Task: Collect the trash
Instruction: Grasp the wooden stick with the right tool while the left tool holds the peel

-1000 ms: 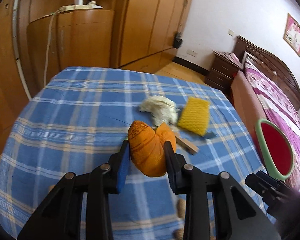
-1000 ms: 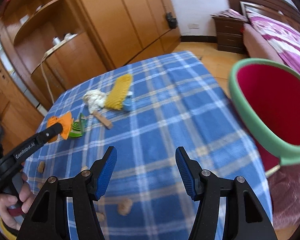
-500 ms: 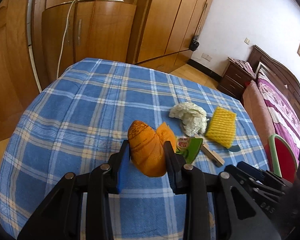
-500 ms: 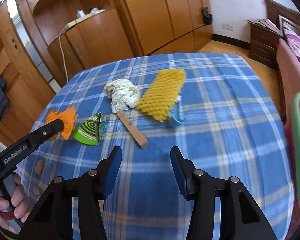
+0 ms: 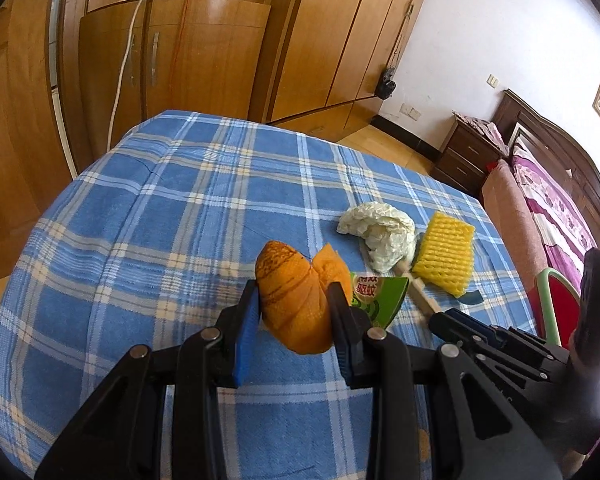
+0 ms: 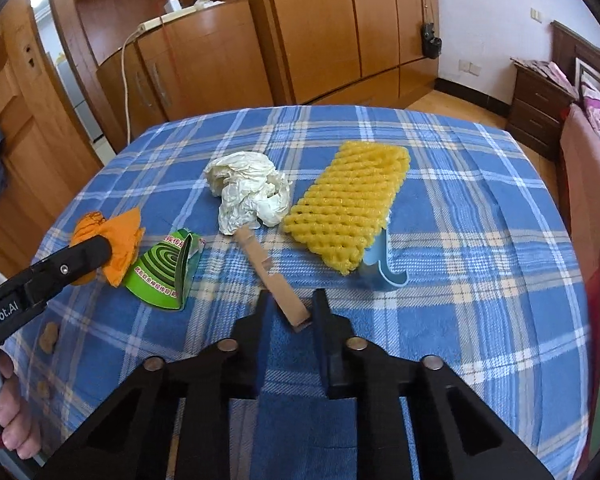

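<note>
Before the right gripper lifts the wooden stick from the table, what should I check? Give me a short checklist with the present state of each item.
1. Right gripper has just closed on the near end of the wooden stick: ok.
2. Far end of the stick lies under the crumpled white paper, which may be dragged: not ok.
3. Left gripper is shut on the orange peel: ok.
4. Green wrapper lies apart from the stick: ok.
5. Red bin with green rim is beside the table: ok.
6. Grip is firm enough for lifting: cannot tell.
</note>
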Demonstrator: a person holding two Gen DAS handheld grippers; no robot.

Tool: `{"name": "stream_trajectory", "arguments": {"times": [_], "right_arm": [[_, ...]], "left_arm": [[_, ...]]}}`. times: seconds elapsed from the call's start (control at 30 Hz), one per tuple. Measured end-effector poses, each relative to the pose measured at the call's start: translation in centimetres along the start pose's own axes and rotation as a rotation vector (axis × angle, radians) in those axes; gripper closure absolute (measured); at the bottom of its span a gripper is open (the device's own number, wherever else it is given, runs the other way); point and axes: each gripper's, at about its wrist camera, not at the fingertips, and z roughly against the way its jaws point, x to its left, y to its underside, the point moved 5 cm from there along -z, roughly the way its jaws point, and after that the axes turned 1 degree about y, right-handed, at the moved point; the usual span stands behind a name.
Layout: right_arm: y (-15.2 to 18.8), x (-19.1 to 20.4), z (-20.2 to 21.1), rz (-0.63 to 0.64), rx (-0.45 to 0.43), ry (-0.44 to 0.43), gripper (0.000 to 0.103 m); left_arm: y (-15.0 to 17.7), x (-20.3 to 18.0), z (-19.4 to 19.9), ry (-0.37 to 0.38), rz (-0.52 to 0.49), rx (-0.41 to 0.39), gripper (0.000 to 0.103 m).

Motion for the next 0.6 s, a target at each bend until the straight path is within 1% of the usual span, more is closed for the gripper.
{"name": "stream_trajectory", "arguments": {"times": [0.1, 0.27, 0.4, 0.6], "right_arm": [[0.3, -0.1, 0.2, -0.007, 0.005, -0.023, 0.093], [1.5, -0.6, 1.4, -0.064, 0.012, -0.075, 0.093], [2.6, -1.2, 3.0, -0.099, -0.004, -0.093, 0.093], [4.1, -1.7, 6.5, -0.124, -0.052, -0.107, 0.093]], "left_arm": [[0.2, -0.4, 0.3, 0.006, -0.004, 0.001, 0.069], [0.4, -1.5, 1.0, 0.038, -0.018, -0.007, 0.069], [0.6, -2.5, 1.5, 0.061, -0.032, -0.006, 0.069], [1.3, -3.8, 2.2, 0.089, -0.043, 0.006, 0.069]]}}
